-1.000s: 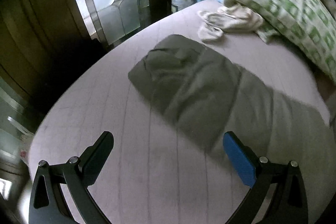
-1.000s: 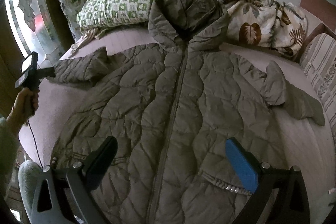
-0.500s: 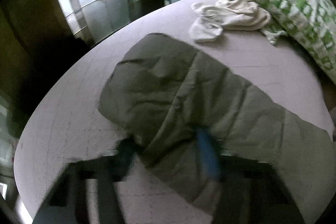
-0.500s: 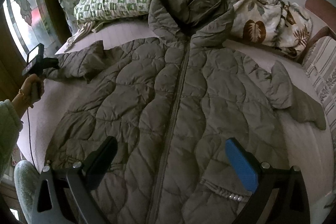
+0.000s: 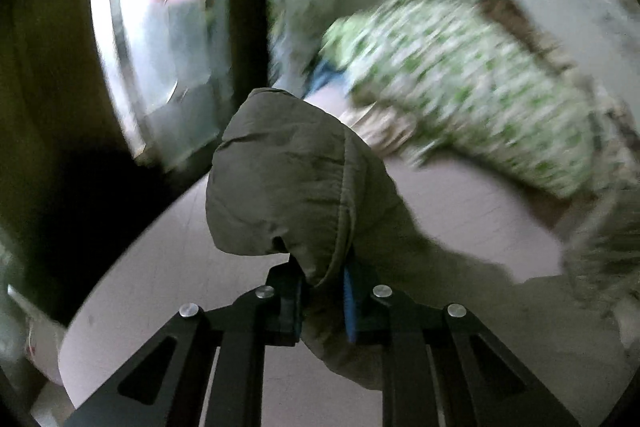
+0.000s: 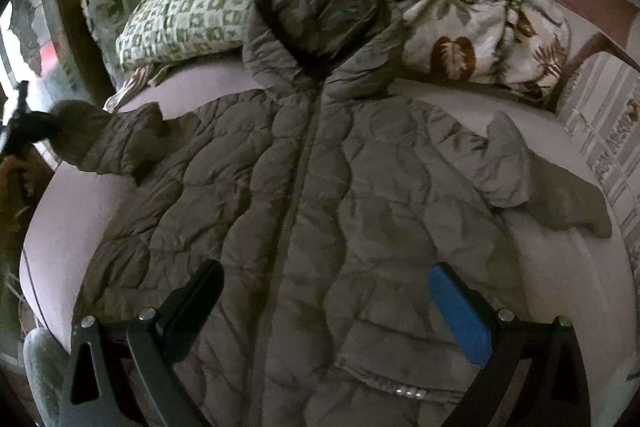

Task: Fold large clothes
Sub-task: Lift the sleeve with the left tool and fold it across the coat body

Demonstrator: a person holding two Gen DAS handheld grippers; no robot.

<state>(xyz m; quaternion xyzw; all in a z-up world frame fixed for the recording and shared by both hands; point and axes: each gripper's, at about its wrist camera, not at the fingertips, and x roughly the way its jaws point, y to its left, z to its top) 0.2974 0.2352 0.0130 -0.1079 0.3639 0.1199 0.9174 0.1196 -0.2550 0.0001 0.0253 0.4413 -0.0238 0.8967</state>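
Observation:
An olive quilted hooded jacket (image 6: 304, 195) lies face up on the pink bed (image 6: 68, 235), zipper closed, hood toward the headboard. Its right sleeve (image 6: 532, 183) lies flat at the right. My left gripper (image 5: 322, 299) is shut on the cuff of the left sleeve (image 5: 288, 183) and holds it lifted off the bed; it also shows at the left edge of the right wrist view (image 6: 28, 127). My right gripper (image 6: 326, 299) is open and empty, hovering over the jacket's lower hem.
A green-and-white checked pillow (image 6: 180, 23) and a leaf-print blanket (image 6: 480, 27) lie at the head of the bed. A window (image 5: 156, 19) and dark frame stand left of the bed. A striped cushion (image 6: 604, 123) is at the right.
My left gripper dropped onto the left sleeve cuff, closed on it and lifted it up off the bed. My right gripper stayed open over the hem.

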